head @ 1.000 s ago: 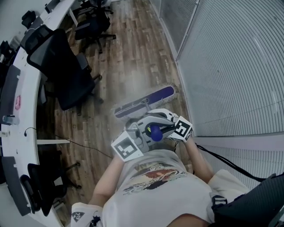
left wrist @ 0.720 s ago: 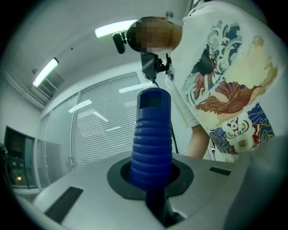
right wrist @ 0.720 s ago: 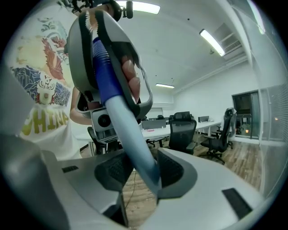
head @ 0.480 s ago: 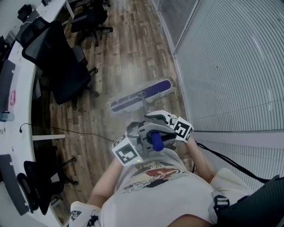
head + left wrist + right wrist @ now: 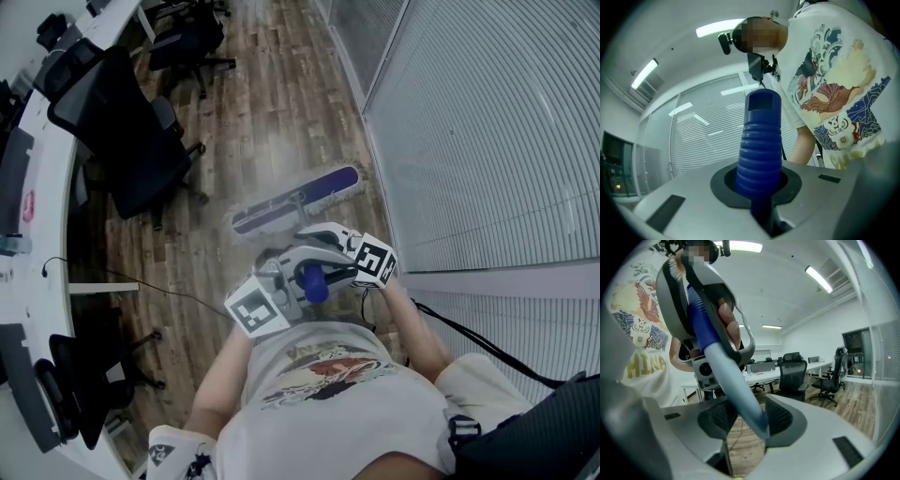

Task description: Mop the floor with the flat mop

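The flat mop's purple head [image 5: 296,200] lies on the wood floor [image 5: 272,103] just ahead of me, close to the blind-covered wall. Its pole rises to my two grippers, held in front of my chest. My left gripper [image 5: 279,283] is shut on the blue ribbed grip [image 5: 758,149] at the pole's top end, seen between the jaws in the left gripper view. My right gripper [image 5: 330,246] is shut on the pale pole [image 5: 738,397] a little lower down. In the right gripper view the pole crosses slantwise between the jaws, with the left gripper [image 5: 705,301] above it.
A black office chair [image 5: 131,141] stands left of the mop head, another chair [image 5: 192,42] farther back. A curved white desk [image 5: 42,202] runs along the left. A glass wall with blinds [image 5: 478,141] closes the right side. A thin cable [image 5: 169,289] lies on the floor.
The mop head has slid a little farther from me along the floor. Both grippers, still holding the pole, have shifted slightly left and forward.
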`<state>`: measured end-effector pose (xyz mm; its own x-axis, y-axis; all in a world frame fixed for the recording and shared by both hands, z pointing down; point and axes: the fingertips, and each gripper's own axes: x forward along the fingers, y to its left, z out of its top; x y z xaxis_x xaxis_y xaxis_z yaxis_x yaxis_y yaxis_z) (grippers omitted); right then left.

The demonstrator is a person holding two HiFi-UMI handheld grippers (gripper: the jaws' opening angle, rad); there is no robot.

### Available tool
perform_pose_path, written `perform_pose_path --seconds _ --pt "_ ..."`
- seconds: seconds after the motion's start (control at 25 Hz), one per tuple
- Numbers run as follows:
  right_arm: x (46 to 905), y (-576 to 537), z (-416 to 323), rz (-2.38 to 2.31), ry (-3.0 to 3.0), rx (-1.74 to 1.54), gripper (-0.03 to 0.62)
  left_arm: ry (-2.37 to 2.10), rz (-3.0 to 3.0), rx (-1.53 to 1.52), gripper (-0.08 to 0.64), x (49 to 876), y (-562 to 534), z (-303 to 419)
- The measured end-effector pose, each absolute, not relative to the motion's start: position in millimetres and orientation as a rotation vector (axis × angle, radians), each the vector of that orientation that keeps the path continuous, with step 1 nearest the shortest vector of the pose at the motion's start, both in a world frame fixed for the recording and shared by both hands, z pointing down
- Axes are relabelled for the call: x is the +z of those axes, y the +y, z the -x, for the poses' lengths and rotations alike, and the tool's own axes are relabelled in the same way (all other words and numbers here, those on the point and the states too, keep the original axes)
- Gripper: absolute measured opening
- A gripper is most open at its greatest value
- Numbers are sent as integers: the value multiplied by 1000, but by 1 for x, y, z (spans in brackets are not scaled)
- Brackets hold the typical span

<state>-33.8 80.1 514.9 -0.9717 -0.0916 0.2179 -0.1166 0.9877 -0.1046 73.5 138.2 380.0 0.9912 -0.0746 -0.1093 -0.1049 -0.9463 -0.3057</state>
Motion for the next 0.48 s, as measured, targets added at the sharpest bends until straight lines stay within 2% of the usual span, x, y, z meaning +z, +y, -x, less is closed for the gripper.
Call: perform_pose_path --seconds 0.48 --pt "545 145 -31 -230 -2934 197 176 112 2767 55 31 418 213 -145"
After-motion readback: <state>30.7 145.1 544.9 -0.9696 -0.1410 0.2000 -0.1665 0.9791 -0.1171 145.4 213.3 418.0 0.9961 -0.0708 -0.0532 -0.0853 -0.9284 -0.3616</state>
